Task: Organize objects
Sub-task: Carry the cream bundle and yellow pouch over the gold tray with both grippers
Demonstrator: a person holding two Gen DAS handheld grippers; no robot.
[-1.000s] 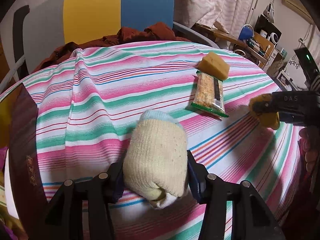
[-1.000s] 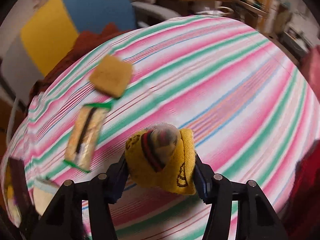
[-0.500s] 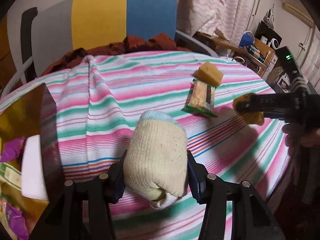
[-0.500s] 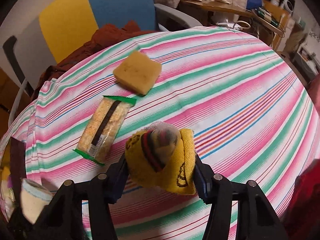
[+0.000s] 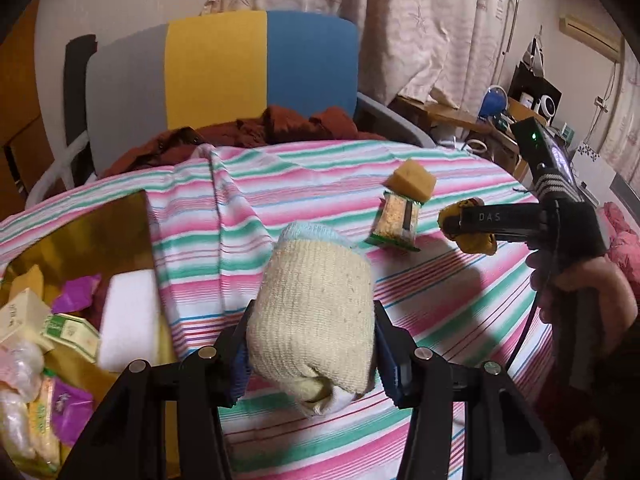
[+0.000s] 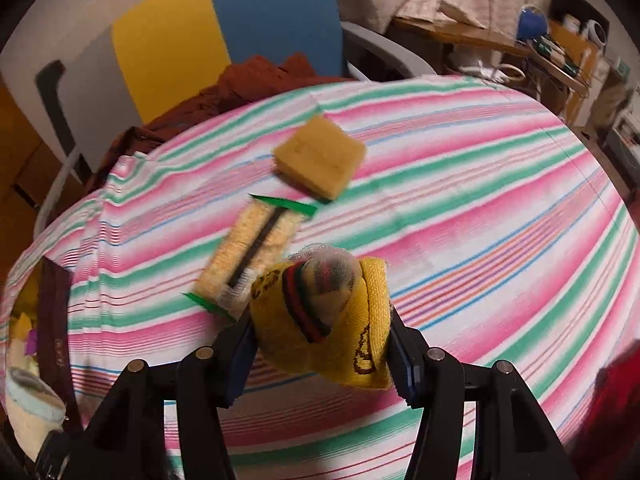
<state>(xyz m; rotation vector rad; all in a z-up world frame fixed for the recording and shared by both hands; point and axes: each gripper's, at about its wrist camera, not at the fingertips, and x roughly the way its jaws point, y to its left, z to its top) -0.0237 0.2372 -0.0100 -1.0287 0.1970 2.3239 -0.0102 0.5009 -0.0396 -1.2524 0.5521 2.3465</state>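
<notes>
1. The bench (image 5: pixel 460 320) carries a striped cloth, and the things lie on this cloth.
2. In the left wrist view, the open box (image 5: pixel 80 240) stands at the left edge of the bench, with several small packets inside it.
3. The sponge (image 6: pixel 320 160) lies toward the far side of the bench, and the cracker packet (image 6: pixel 252 248) lies just in front of it, touching or nearly touching.
4. The left hand-held gripper (image 5: pixel 312 344) holds a rolled sock (image 5: pixel 316 312) above the near part of the bench, right of the box.
5. The right hand-held gripper (image 6: pixel 320 320) holds a sock bundle (image 6: pixel 324 316) above the bench, just right of the cracker packet.
6. Behind the bench stands a chair (image 5: pixel 240 68), with clothes (image 5: pixel 260 132) on its seat.
</notes>
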